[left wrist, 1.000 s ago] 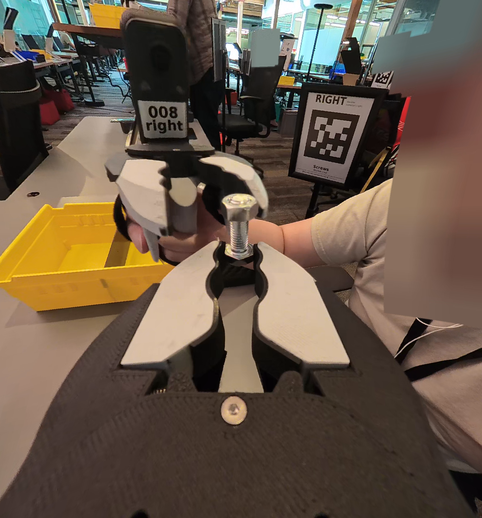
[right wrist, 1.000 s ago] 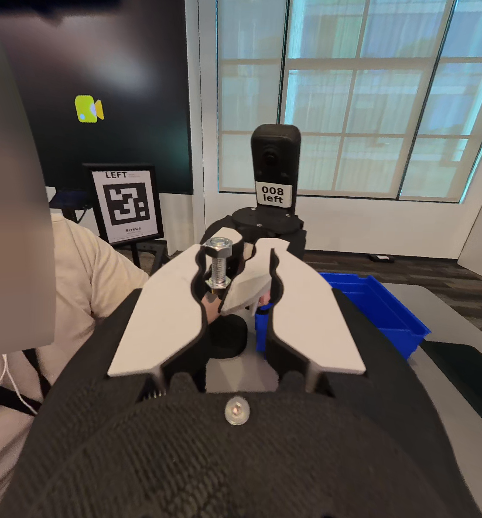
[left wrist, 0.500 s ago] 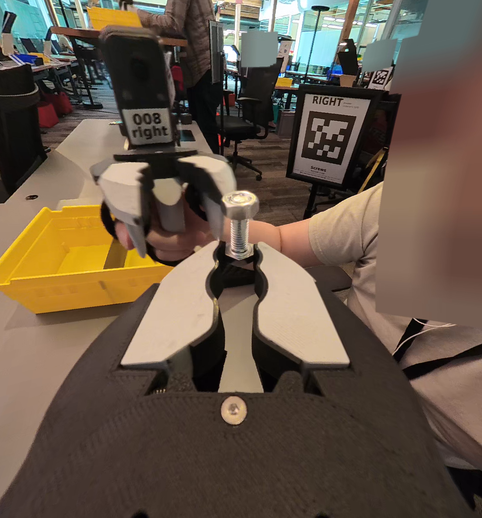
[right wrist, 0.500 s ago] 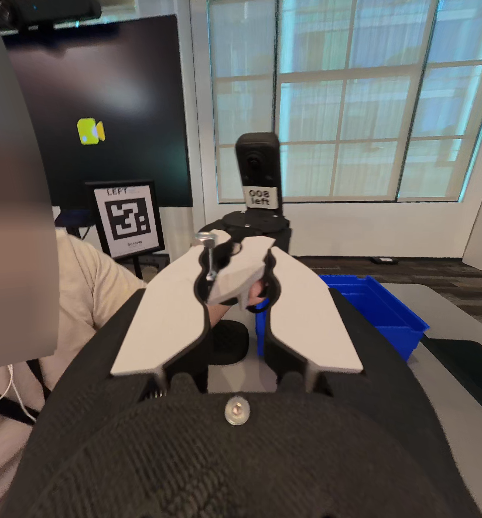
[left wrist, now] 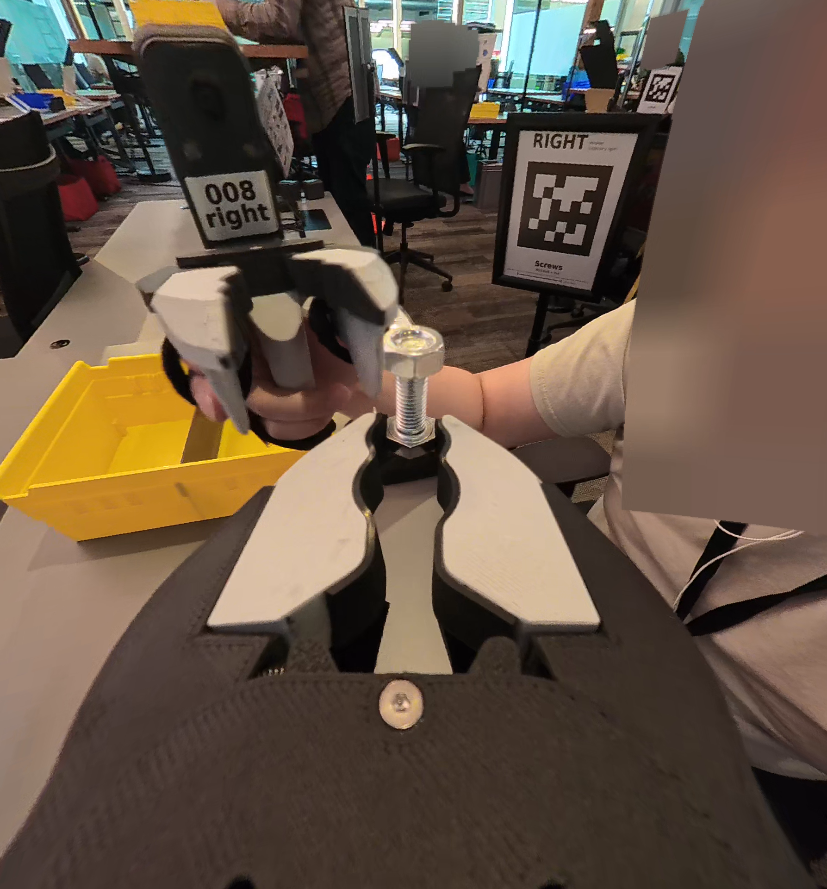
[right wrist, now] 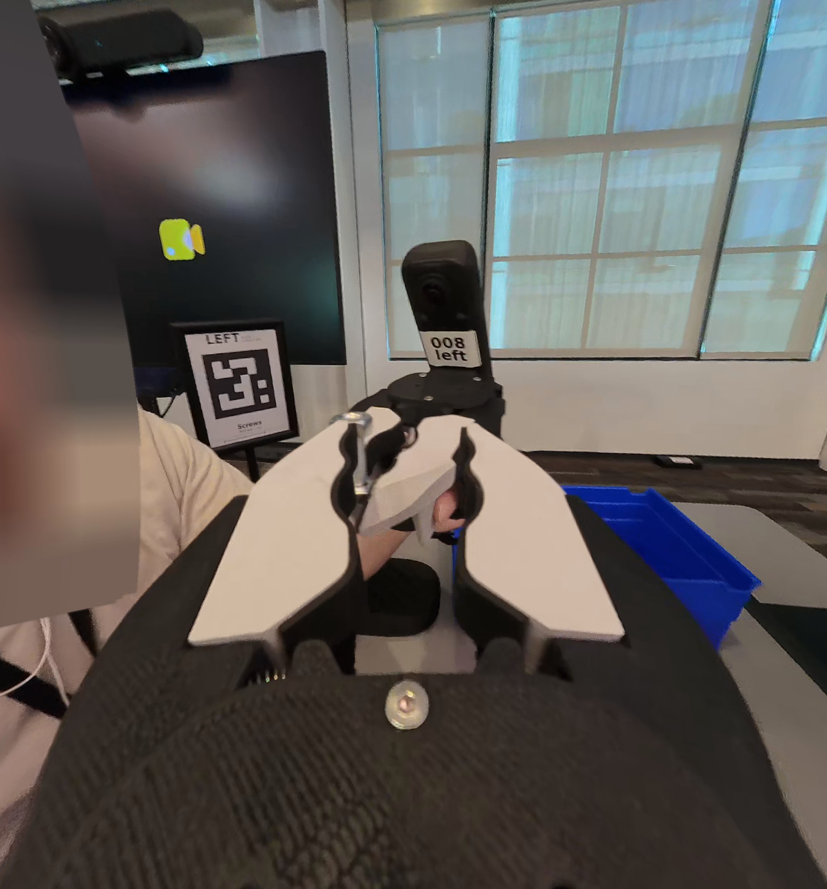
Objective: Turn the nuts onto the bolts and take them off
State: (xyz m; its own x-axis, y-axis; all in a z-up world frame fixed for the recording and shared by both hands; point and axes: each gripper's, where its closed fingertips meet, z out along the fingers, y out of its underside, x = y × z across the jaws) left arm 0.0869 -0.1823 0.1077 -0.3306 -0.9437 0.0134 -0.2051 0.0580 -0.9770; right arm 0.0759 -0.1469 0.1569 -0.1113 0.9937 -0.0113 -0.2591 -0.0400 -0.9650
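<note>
A shiny steel bolt [left wrist: 412, 385] stands upright with its hexagonal head on top and its threaded shank pointing down. A steel hex nut [left wrist: 409, 429] sits on the lower end of the thread, well below the head. From the right wrist view the bolt [right wrist: 357, 450] appears as a slim, blurred upright shape.

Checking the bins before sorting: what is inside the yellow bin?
The yellow bin looks empty where its floor shows. The right tool and the hand holding it cover the far right part, so that corner is unseen.
</note>
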